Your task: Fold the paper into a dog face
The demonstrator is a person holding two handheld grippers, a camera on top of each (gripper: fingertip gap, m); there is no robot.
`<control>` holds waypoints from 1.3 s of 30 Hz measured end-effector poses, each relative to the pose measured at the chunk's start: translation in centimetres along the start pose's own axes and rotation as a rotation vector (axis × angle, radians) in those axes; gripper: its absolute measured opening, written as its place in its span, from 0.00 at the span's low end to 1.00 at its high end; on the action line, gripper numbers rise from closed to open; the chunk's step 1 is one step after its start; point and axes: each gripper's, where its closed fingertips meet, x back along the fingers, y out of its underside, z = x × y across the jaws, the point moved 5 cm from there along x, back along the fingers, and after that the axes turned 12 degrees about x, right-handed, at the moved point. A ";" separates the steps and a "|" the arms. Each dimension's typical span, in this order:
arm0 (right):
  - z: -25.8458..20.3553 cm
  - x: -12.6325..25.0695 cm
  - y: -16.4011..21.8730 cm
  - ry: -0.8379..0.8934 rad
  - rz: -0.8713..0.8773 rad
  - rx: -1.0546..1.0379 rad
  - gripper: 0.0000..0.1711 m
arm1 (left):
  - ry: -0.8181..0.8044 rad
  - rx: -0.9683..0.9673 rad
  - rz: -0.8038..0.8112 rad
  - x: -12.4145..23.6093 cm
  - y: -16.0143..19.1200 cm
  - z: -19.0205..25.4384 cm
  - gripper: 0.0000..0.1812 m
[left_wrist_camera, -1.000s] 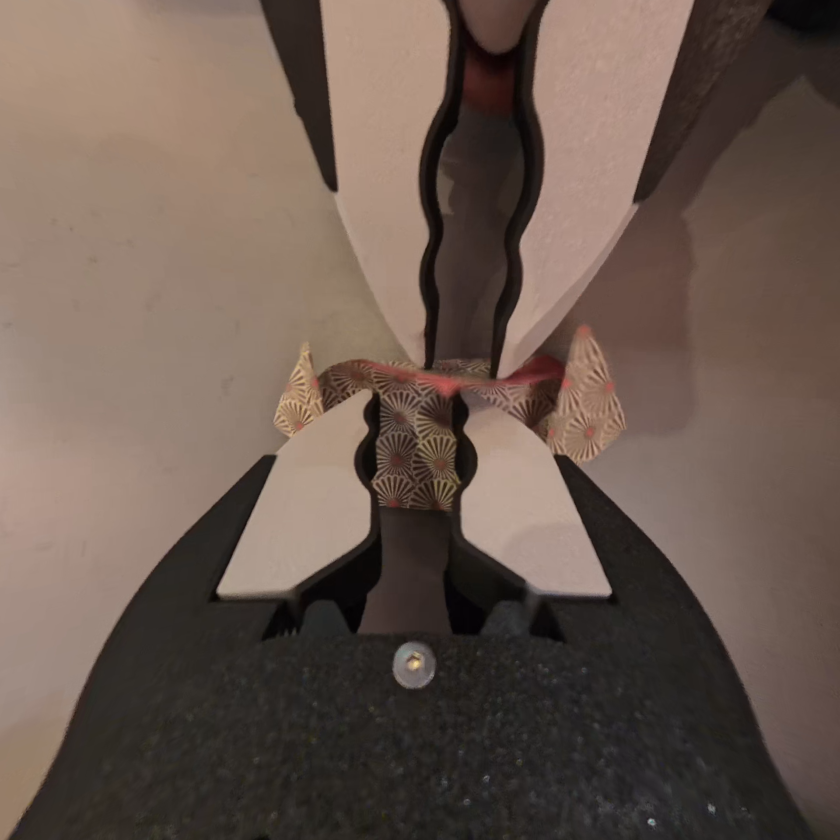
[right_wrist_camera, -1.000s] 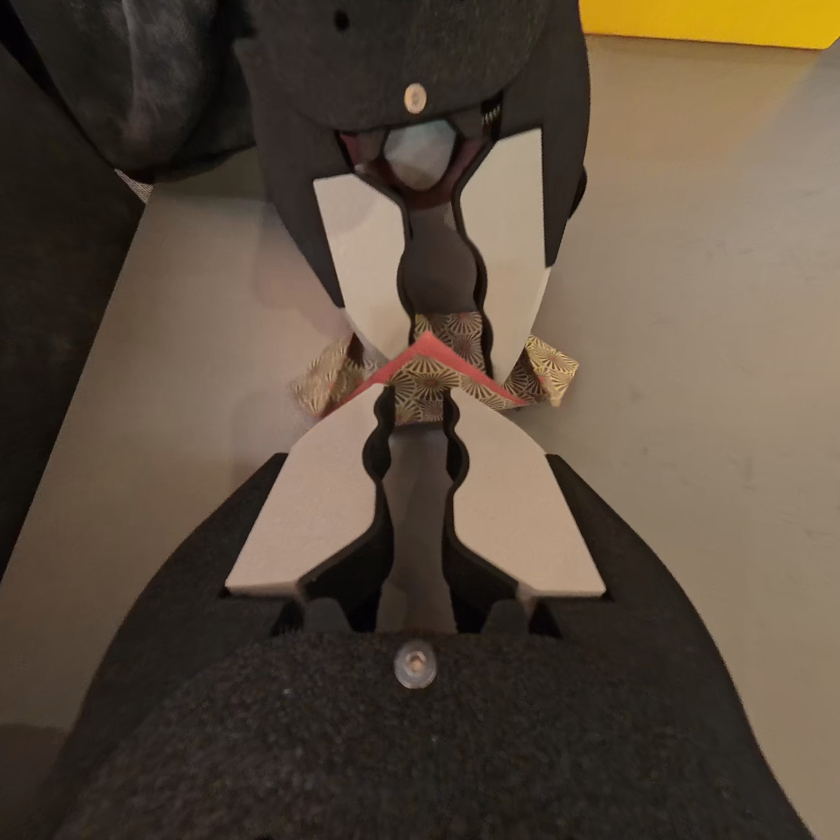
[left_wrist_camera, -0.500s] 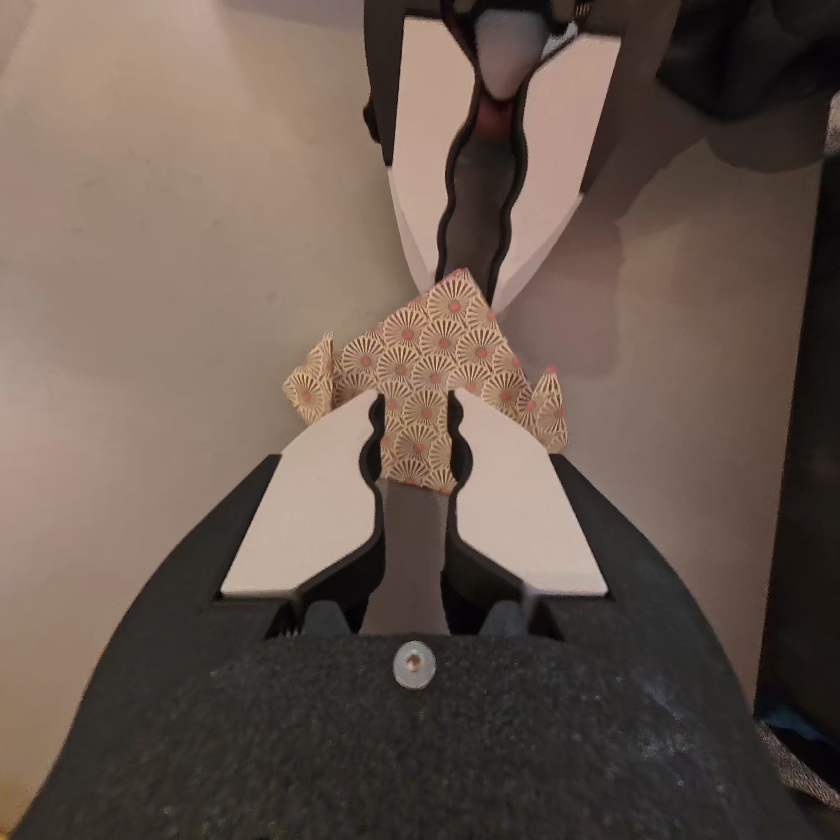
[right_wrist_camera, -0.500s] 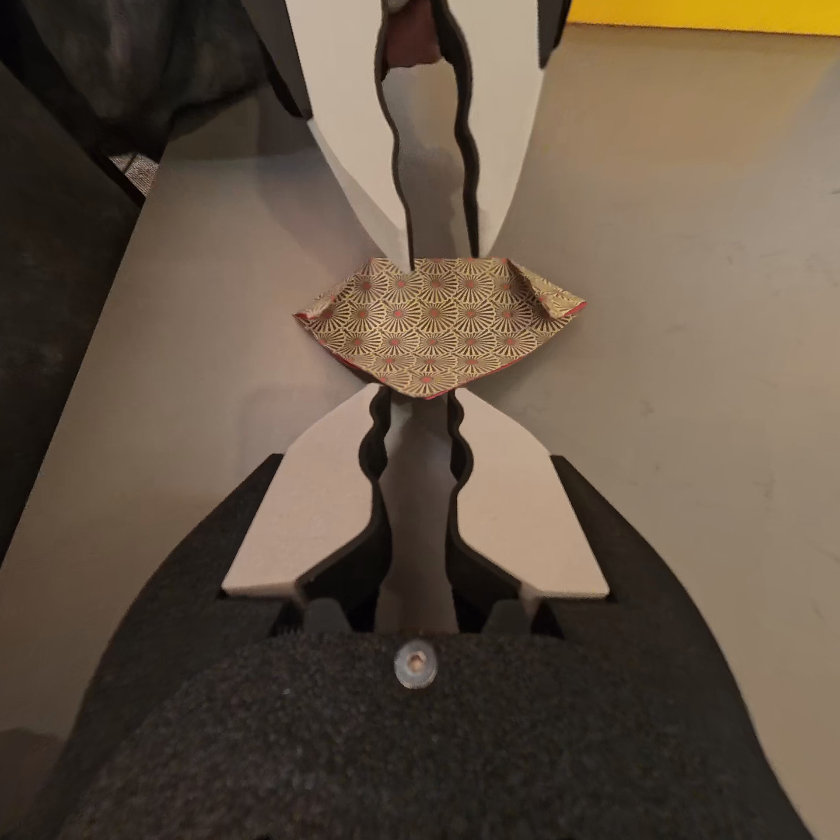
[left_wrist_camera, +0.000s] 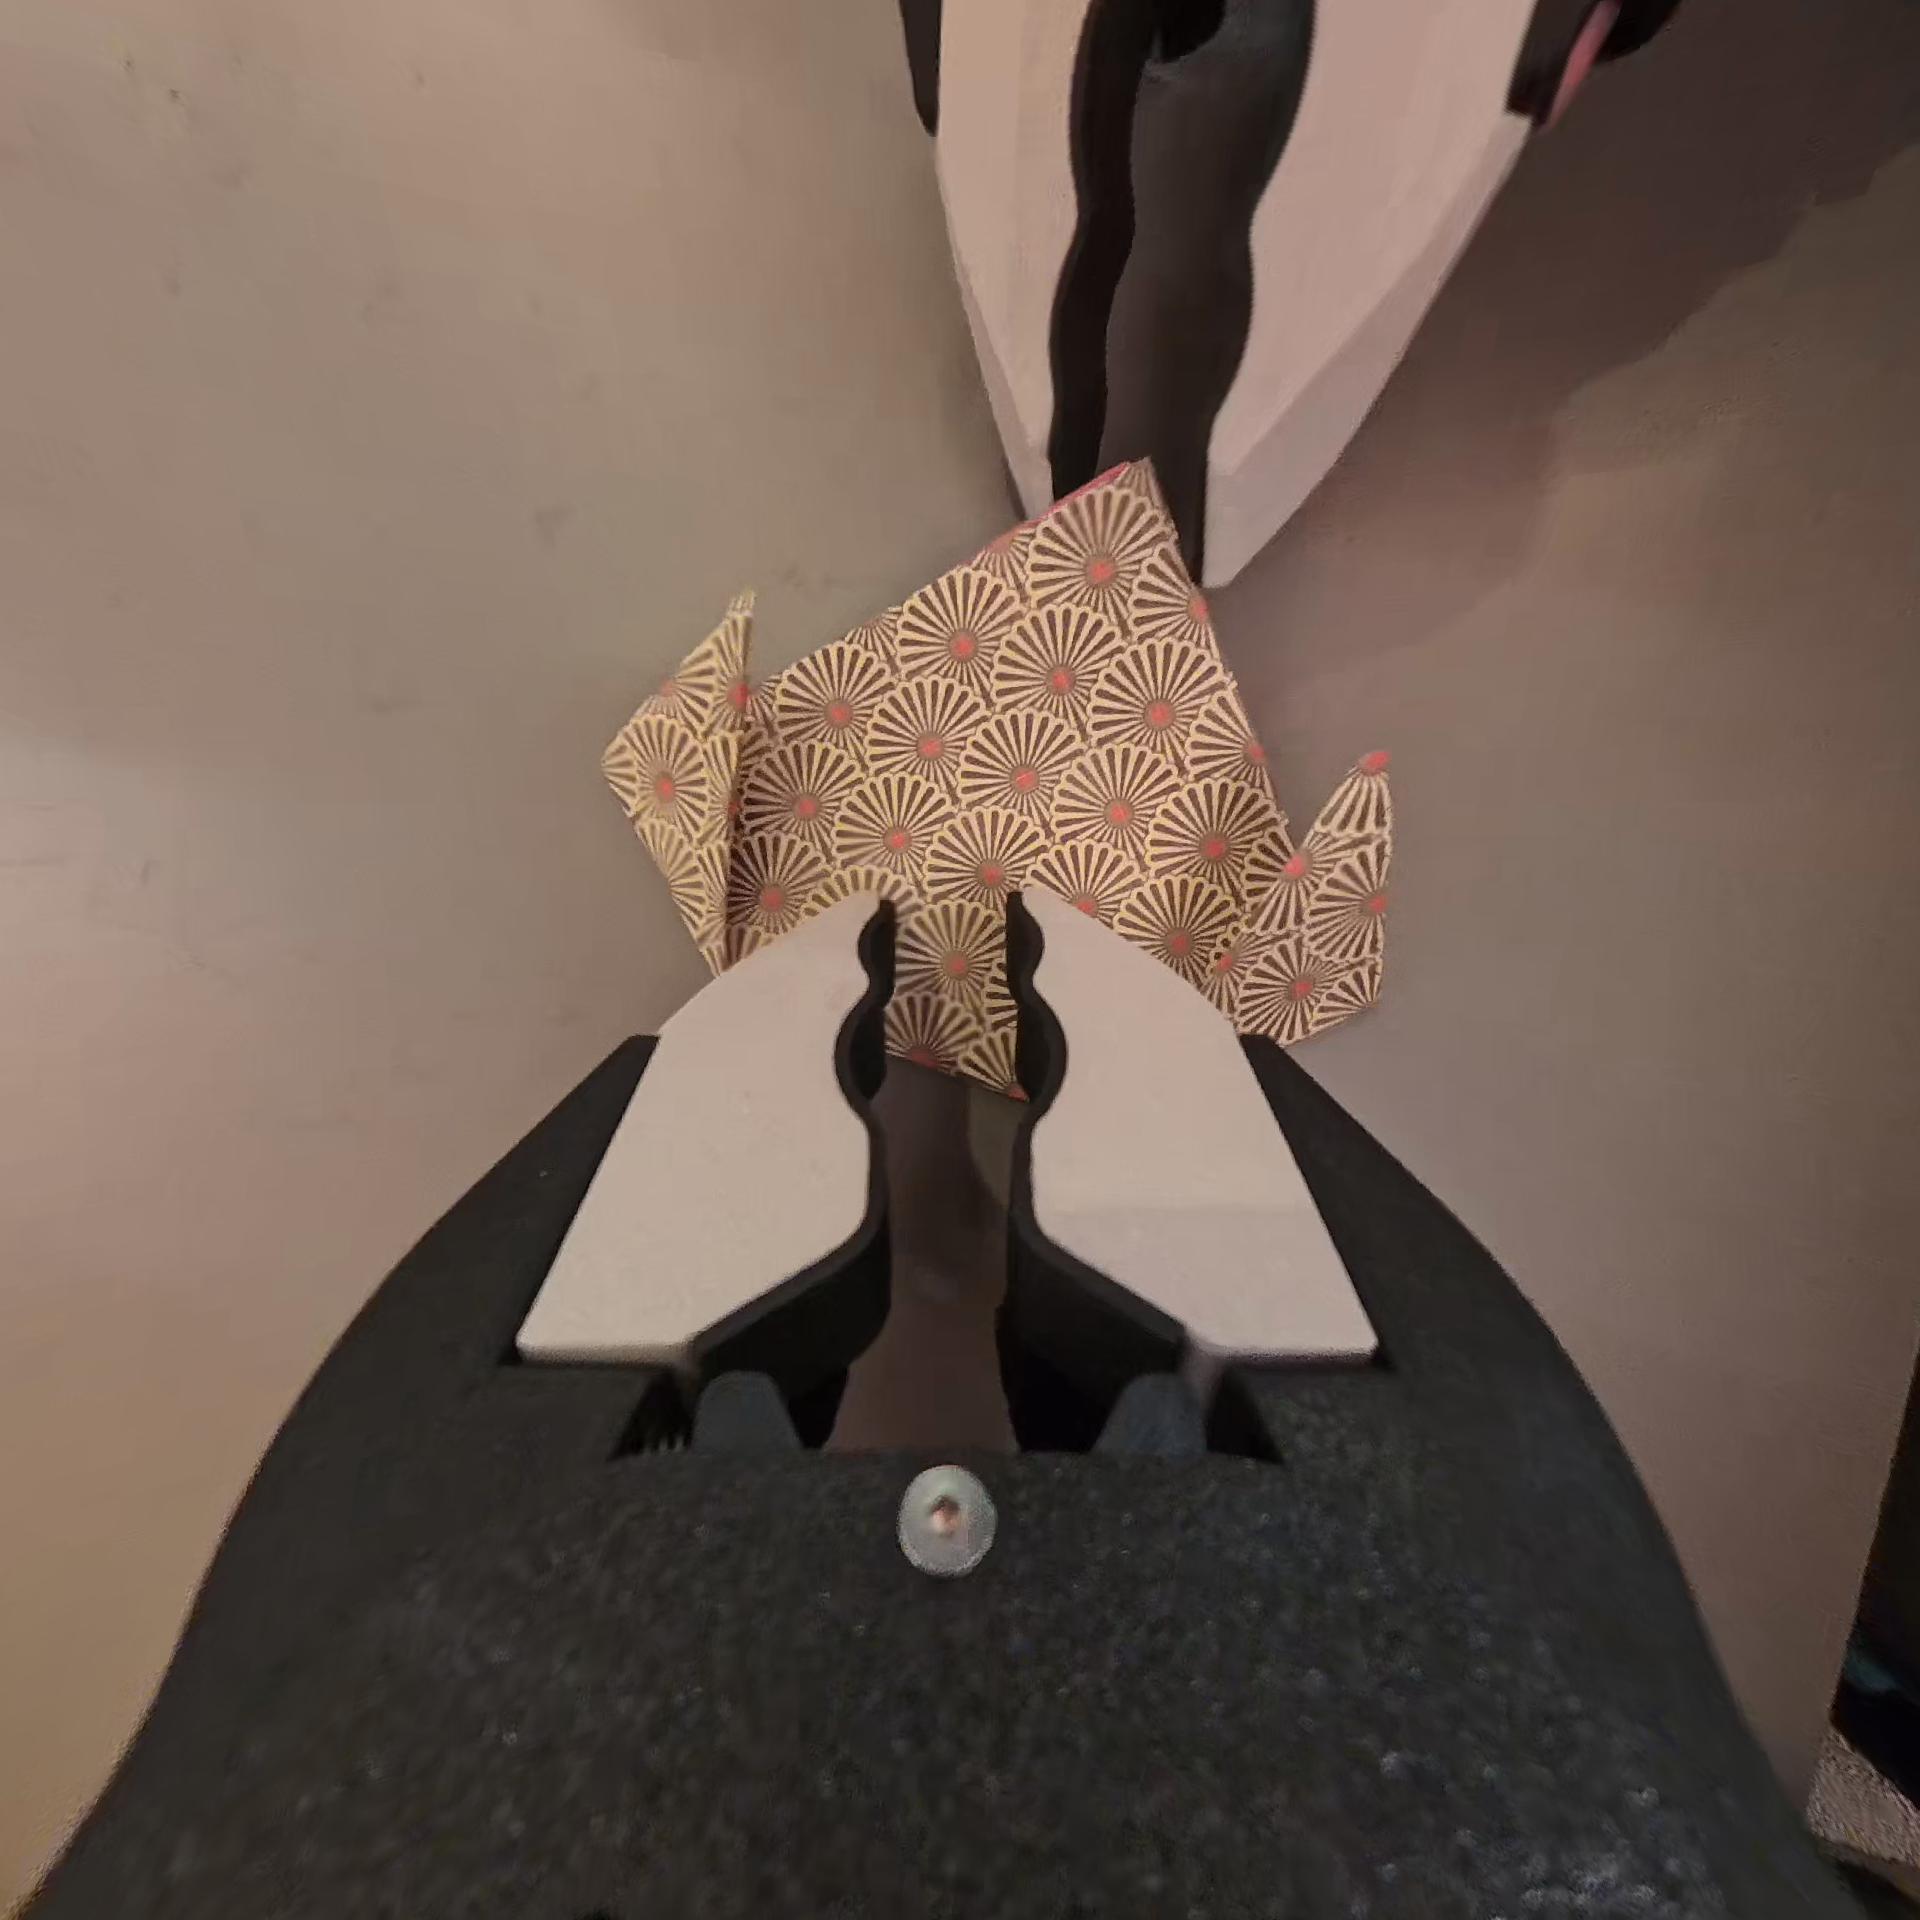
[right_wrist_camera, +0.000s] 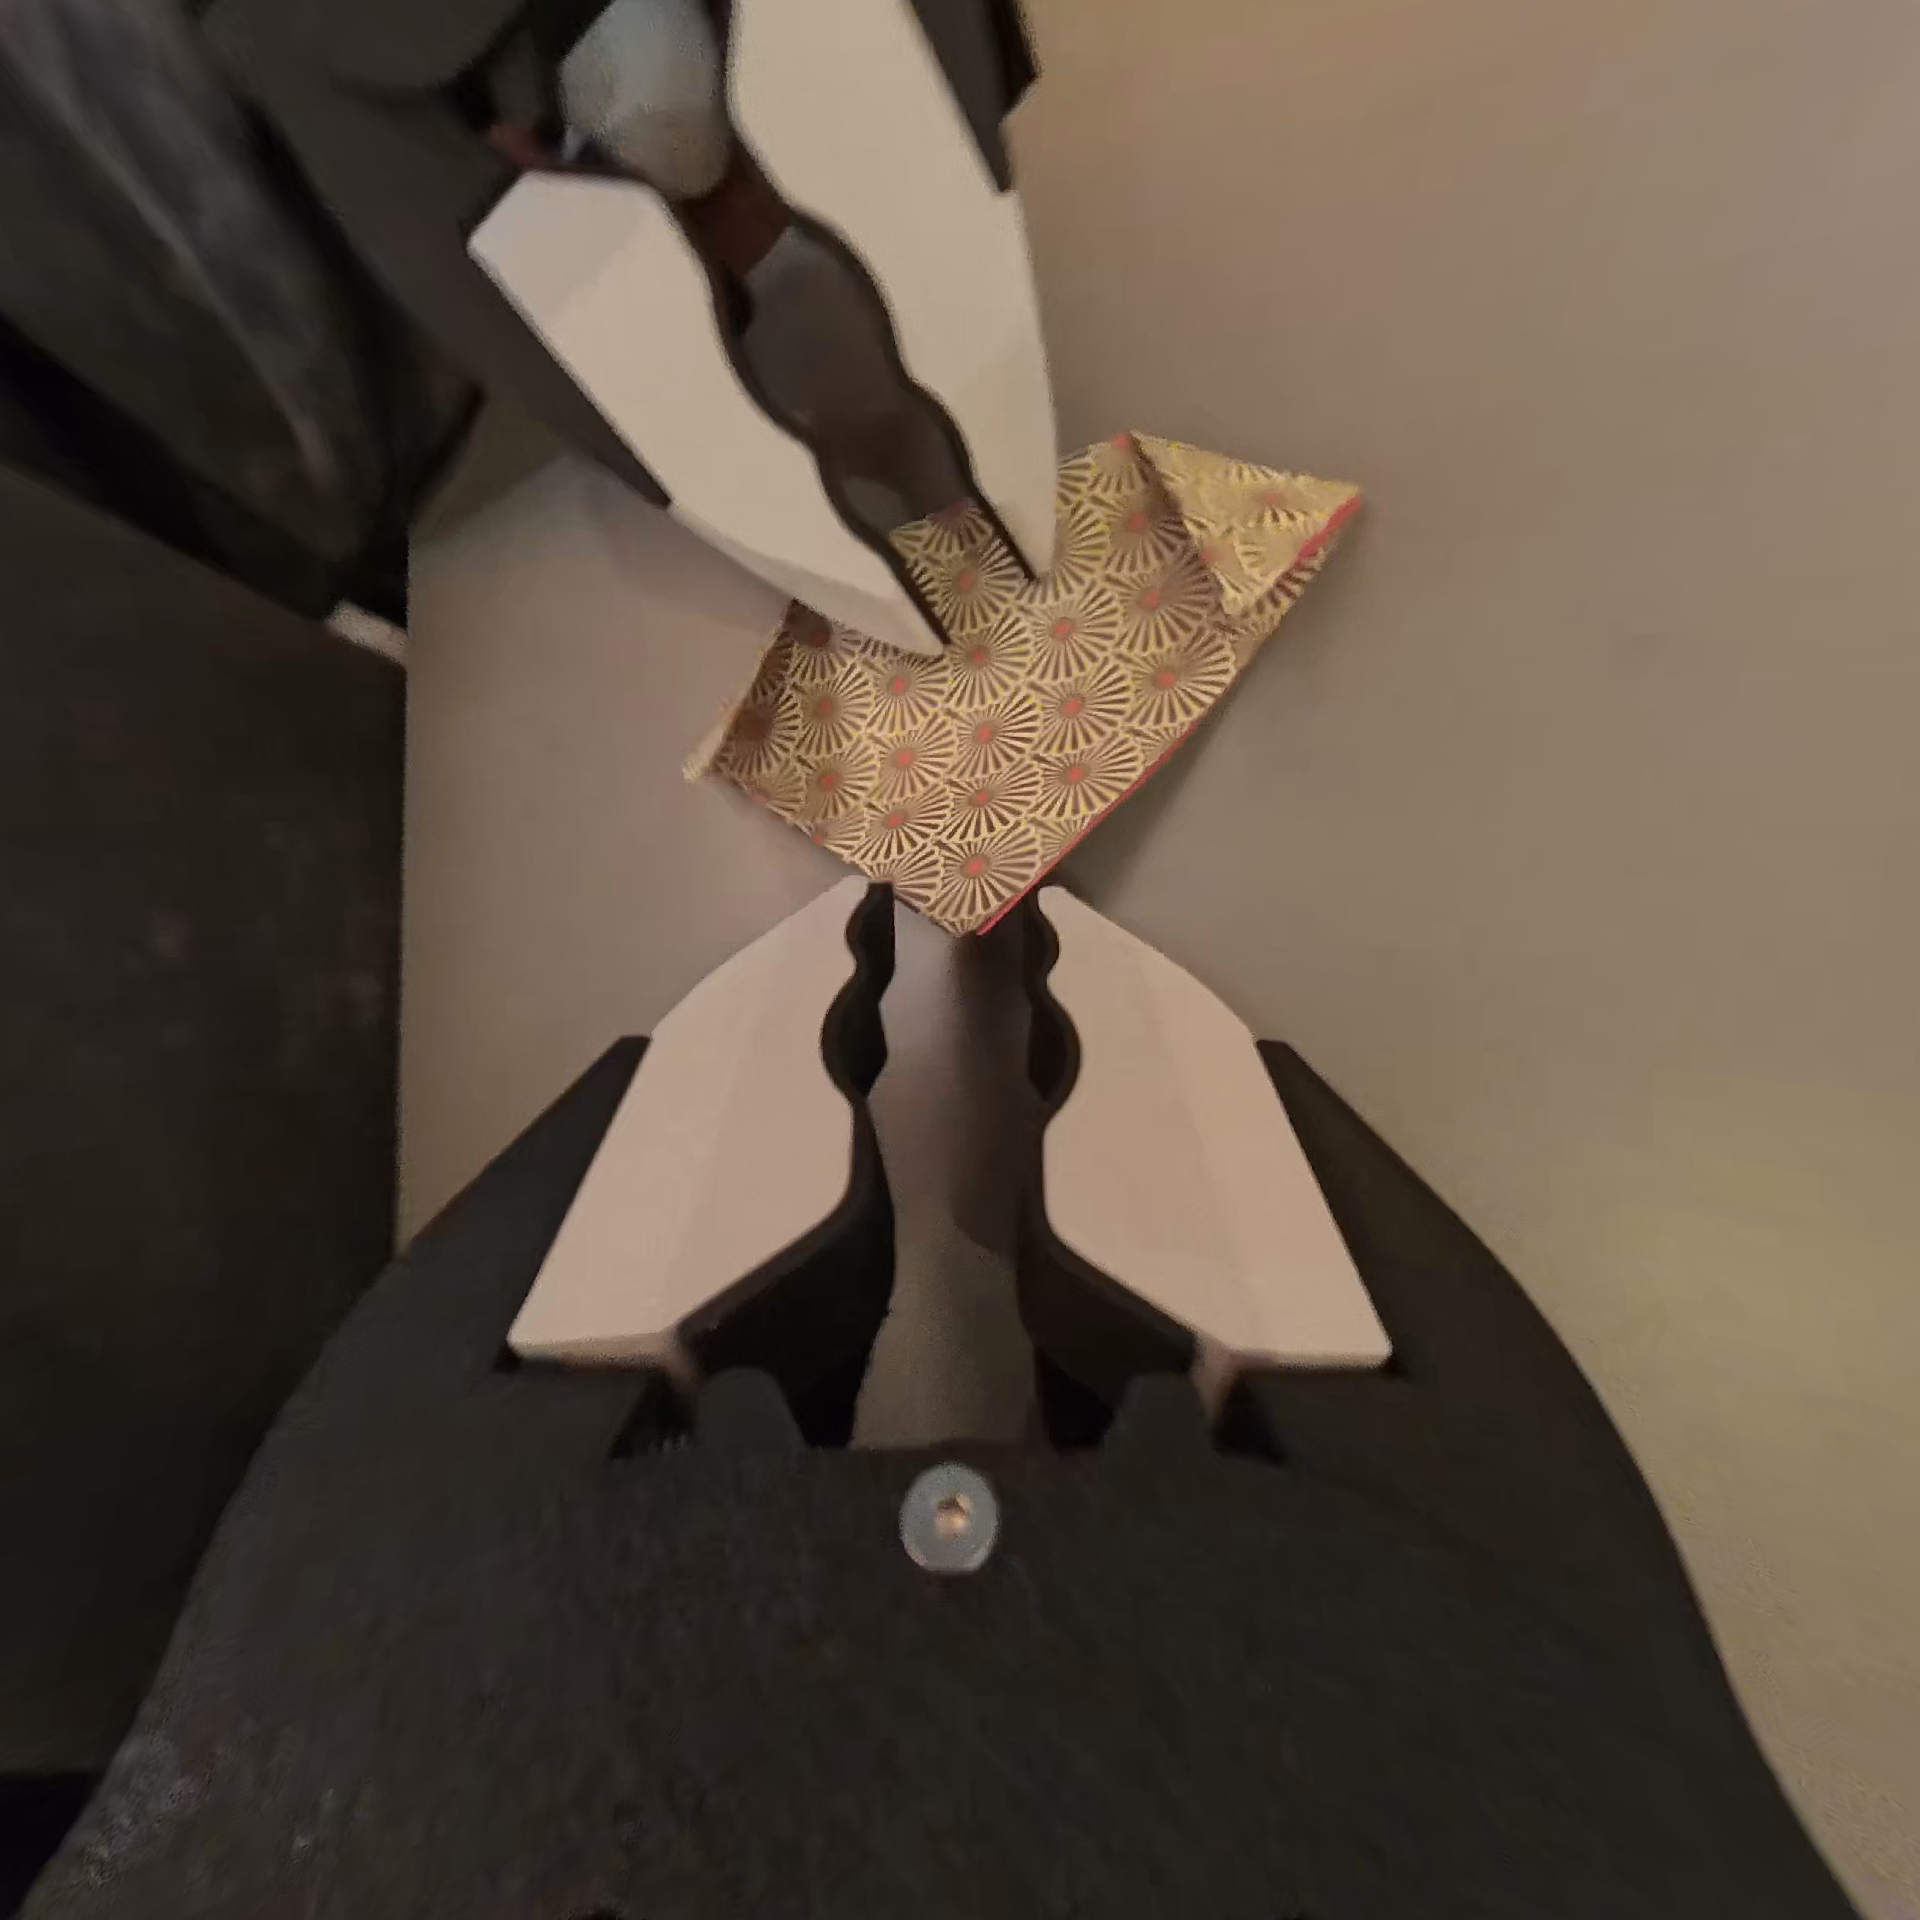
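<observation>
The paper (left_wrist_camera: 1023,769) sat at the centre of the left wrist view, a folded sheet printed with cream fan-shaped flowers on dark brown with small red centres; a thin red edge showed along its lower border in the right wrist view. It formed a broad pointed shape, with a creased flap raised at each side. It lay on a smooth, matt beige table (left_wrist_camera: 312,520).

The left gripper (left_wrist_camera: 948,906), black grainy body with flat pale fingers edged in wavy dark rubber, stood over the paper's near portion at lower centre. Its jaws were narrowly parted, with patterned paper visible in the gap; contact could not be confirmed.

The right gripper (right_wrist_camera: 958,902), of the same build, rose from the bottom of its own view. Its jaws were likewise narrowly parted, the paper's pointed corner lying just at the tips, not clamped. In the left wrist view it entered from the upper right.
</observation>
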 end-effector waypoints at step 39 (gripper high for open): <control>2.3 0.0 -1.0 -0.018 -0.074 -0.115 0.13 | -0.087 0.076 0.074 -1.2 -1.0 2.1 0.09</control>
